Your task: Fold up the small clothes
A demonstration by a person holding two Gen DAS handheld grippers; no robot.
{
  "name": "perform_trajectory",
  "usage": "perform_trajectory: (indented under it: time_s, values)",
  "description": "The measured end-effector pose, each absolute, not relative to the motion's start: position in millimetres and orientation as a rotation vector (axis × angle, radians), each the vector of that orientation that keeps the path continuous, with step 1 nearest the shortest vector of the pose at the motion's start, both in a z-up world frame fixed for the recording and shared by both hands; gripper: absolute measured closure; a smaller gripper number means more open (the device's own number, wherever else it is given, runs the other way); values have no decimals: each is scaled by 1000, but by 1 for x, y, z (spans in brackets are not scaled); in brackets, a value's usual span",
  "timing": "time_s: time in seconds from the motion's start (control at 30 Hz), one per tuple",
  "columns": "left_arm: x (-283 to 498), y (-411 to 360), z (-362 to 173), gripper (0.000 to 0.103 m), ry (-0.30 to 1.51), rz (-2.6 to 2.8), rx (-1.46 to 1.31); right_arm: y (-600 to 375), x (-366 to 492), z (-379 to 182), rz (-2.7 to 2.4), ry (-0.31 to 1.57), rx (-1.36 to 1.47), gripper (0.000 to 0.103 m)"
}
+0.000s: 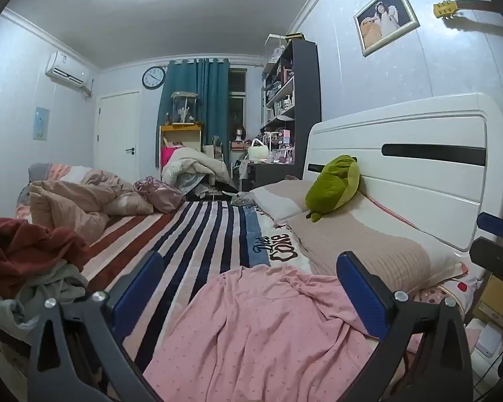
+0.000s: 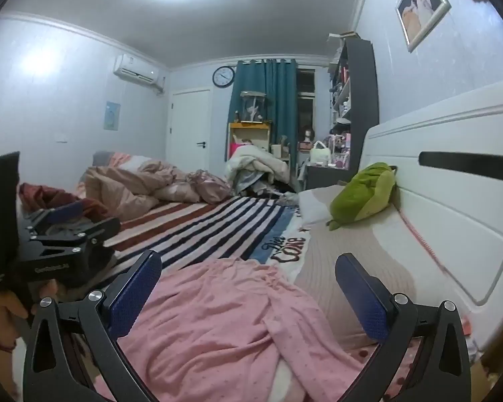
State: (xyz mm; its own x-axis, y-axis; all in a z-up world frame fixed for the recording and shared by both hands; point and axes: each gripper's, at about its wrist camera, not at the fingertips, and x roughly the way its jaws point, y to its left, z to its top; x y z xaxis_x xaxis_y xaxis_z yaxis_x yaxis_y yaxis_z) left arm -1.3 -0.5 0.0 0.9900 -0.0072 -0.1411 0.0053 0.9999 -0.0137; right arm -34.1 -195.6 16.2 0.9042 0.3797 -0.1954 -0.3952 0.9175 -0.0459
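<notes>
A pink dotted garment (image 1: 268, 321) lies crumpled and spread on the striped bed (image 1: 191, 234), near the front edge; it also shows in the right wrist view (image 2: 224, 315). My left gripper (image 1: 248, 288) is open and empty, held just above the garment's near part. My right gripper (image 2: 248, 288) is open and empty, held over the garment's right side. The left gripper's body appears at the left of the right wrist view (image 2: 60, 238), held by a hand. Part of the right gripper shows at the right edge of the left wrist view (image 1: 496, 251).
A pile of red and pale clothes (image 1: 26, 261) lies at the bed's left edge. A rumpled beige duvet (image 1: 80, 201) lies at the far end. Pillows (image 1: 369, 244), a green plush toy (image 1: 335, 184) and the white headboard (image 1: 419, 167) are on the right.
</notes>
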Motion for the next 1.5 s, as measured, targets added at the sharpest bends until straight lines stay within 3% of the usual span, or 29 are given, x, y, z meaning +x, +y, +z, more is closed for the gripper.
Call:
perform_trajectory:
  time_s: [1.5]
  values:
    - [14,14,-21,1,312,-15,-61,-182,-21,-3,431,245,-51,0]
